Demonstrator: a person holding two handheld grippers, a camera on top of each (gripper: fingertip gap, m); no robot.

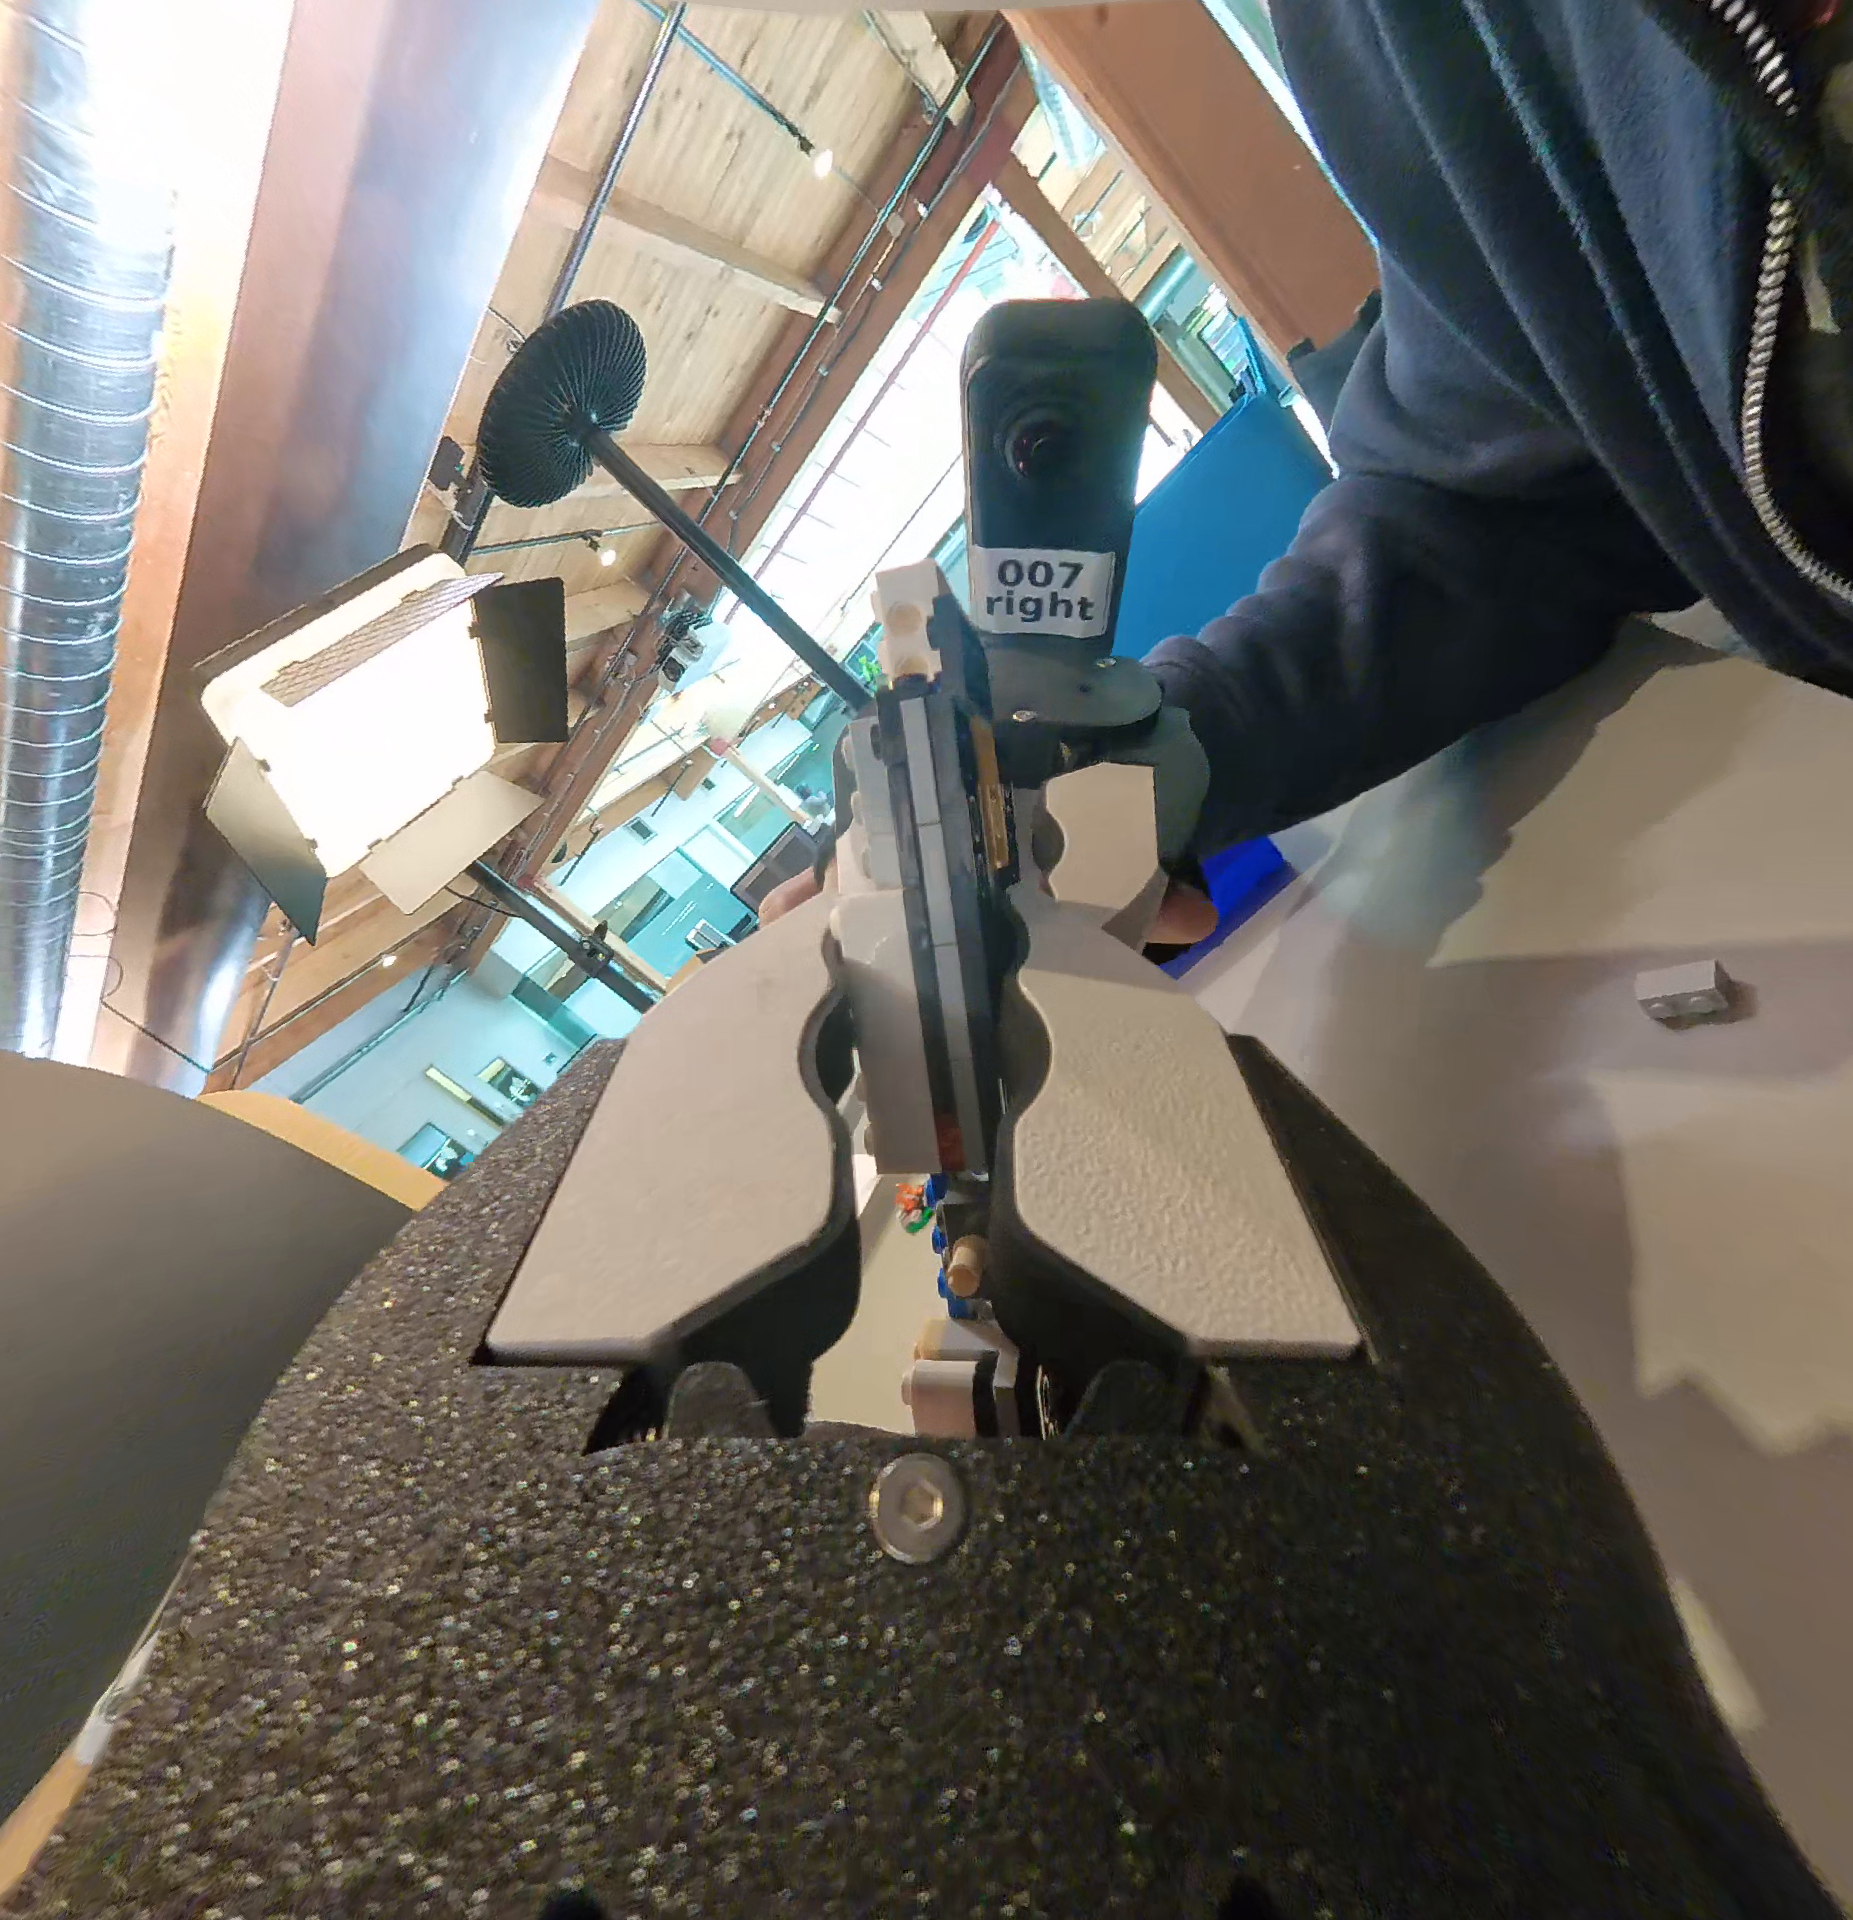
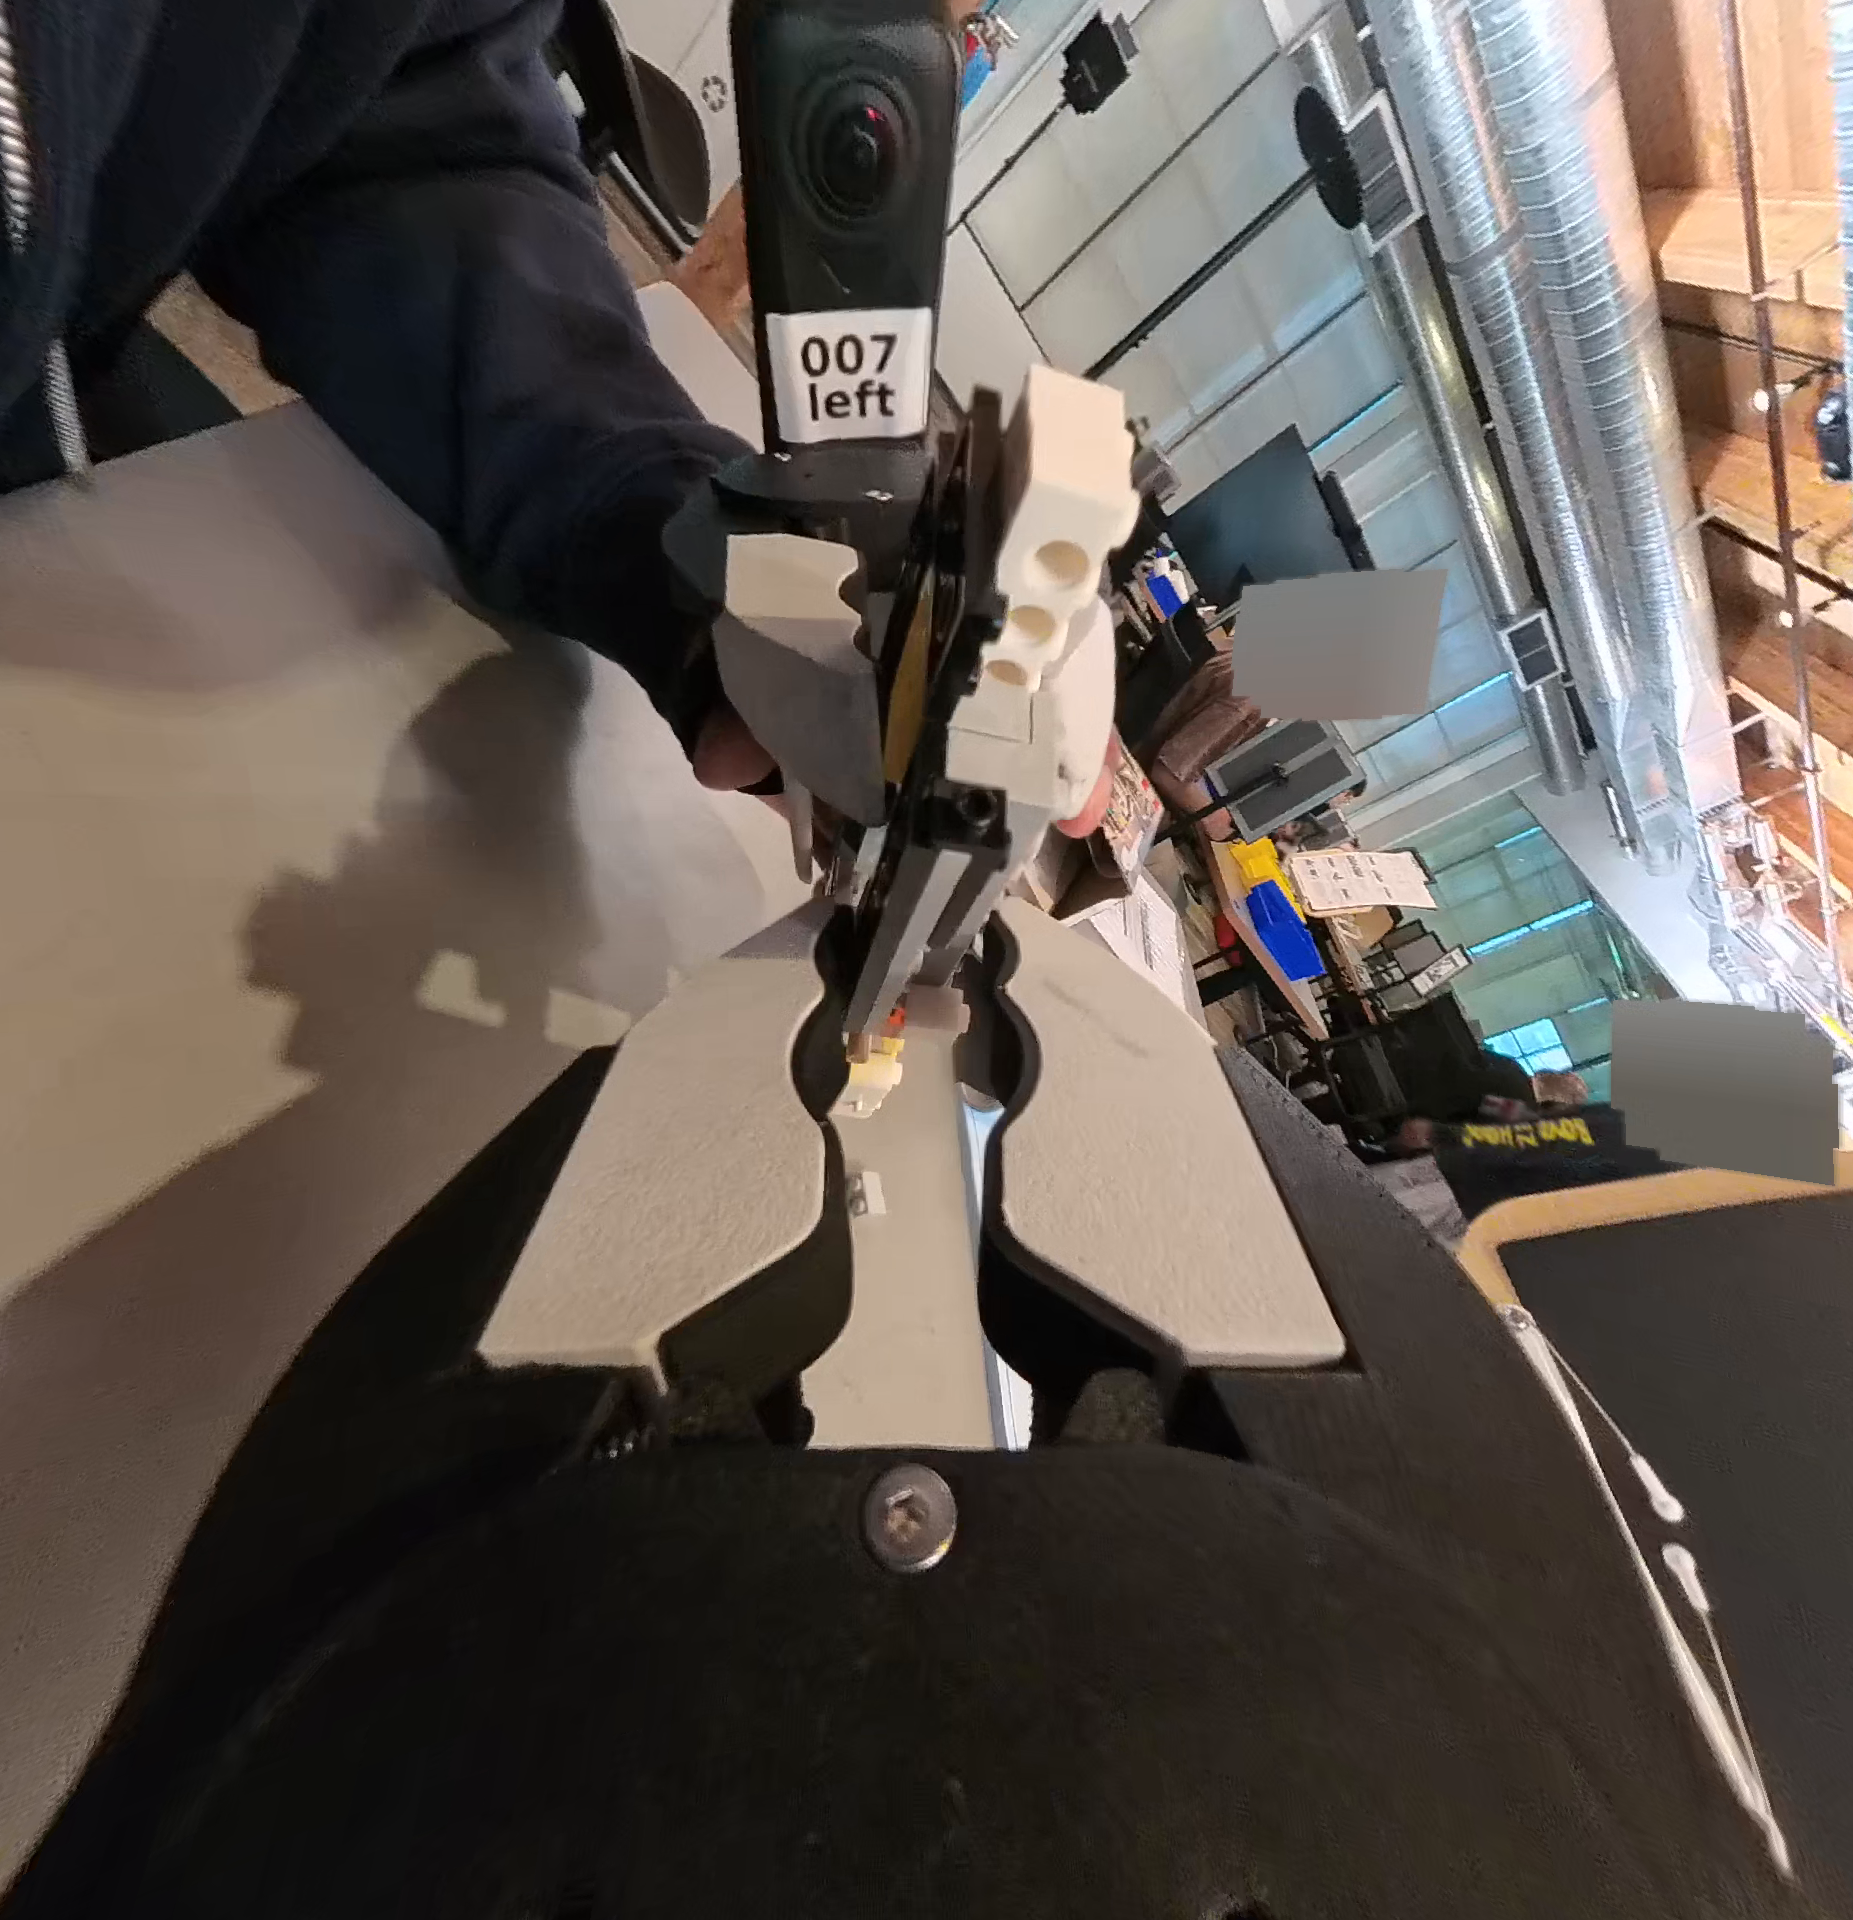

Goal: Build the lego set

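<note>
A flat brick-built model [image 1: 917,790] of grey, black and white pieces is held edge-on in the air between both grippers. My left gripper [image 1: 927,1023] is shut on its near end, with the pads pressed on both faces. My right gripper [image 1: 953,883] grips the far end in this view. In the right wrist view, my right gripper [image 2: 906,987] is shut on the model's [image 2: 927,894] lower end, where small yellow and orange pieces show. The left gripper [image 2: 937,717] clamps the upper part, beside a white brick with round holes [image 2: 1057,540].
A white table [image 1: 1524,1143] lies to the right, with a small grey brick [image 1: 1686,992] on it and a blue bin [image 1: 1244,873] behind. A person's dark sleeve [image 1: 1421,644] reaches in. A studio light panel [image 1: 361,717] stands at left. Desks with yellow and blue bins [image 2: 1275,914] lie beyond.
</note>
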